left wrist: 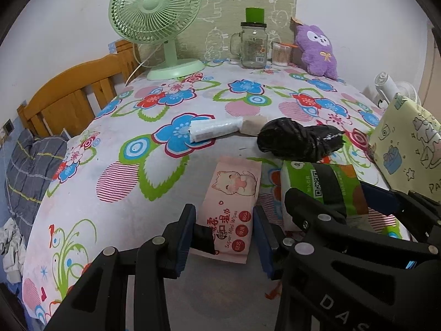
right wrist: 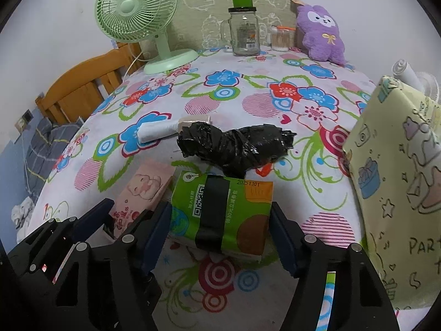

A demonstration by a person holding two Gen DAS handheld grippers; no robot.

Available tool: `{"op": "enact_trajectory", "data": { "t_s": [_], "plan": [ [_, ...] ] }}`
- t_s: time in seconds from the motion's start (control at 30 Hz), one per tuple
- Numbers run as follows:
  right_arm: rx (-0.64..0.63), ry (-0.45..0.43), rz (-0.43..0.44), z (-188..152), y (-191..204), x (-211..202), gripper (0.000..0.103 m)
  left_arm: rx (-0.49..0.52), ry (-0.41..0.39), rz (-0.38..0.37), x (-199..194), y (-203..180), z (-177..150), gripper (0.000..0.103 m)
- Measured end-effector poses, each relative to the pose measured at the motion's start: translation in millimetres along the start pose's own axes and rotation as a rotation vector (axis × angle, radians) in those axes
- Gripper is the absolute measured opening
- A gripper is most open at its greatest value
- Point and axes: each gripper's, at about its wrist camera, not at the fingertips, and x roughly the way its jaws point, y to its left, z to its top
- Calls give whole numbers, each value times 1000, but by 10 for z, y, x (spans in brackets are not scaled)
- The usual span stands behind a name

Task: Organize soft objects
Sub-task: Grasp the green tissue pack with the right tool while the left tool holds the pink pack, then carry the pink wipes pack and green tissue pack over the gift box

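Straddling the pink wipes pack (left wrist: 233, 207), my left jaws (left wrist: 224, 231) stand partly open; the near end of the pack lies between the pads, and a black patch on the left pad sits against its edge, but I cannot tell whether the right pad touches it. My right jaws (right wrist: 222, 234) stand wide around the green tissue pack (right wrist: 220, 215), one pad at each side of it with a thin gap showing, so no grip is made. No earlier view is given.

Landmark: green tissue pack, resting on the flowered bedsheet (right wrist: 248, 96).
- Pink wipes pack: just beside it on the left, flat on the sheet.
- Black plastic bundle (right wrist: 237, 144): directly behind it, near.
- White roll (right wrist: 158, 131): behind and to the left, just beside the black bundle.
- Yellow patterned bag (right wrist: 399, 179): to the right, upright.
- Purple plush toy (right wrist: 322, 34), glass jar (right wrist: 244, 34) and green fan (right wrist: 137, 13): well apart, at the far edge against the wall.
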Motion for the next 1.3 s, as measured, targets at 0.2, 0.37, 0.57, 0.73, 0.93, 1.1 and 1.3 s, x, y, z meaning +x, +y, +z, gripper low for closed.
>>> {"op": "enact_trajectory", "data": {
  "t_s": [0.2,0.37,0.57,0.73,0.93,1.1,1.3],
  "plan": [
    [-4,-33,3,-18,-6,-172,70,-3,-28,2,-155,-41,3,42],
    [-4,-63,11,-10,-20,-327,70,-10,-56,0,-296,-70,16,42],
    [-11,-94,6,-3,-34,-506,70,-11,-87,0,-472,-121,38,42],
    [-15,-124,10,19,-52,-683,70,-12,-116,3,-615,-160,77,42],
    [-15,-154,19,48,-75,-881,70,-15,-146,9,-791,-191,120,42],
    [-23,-185,24,86,-85,-1049,70,-17,-176,12,-943,-235,163,42],
    [-29,-233,39,133,-115,-1241,70,-12,-213,17,-1112,-276,233,42]
  ]
}}
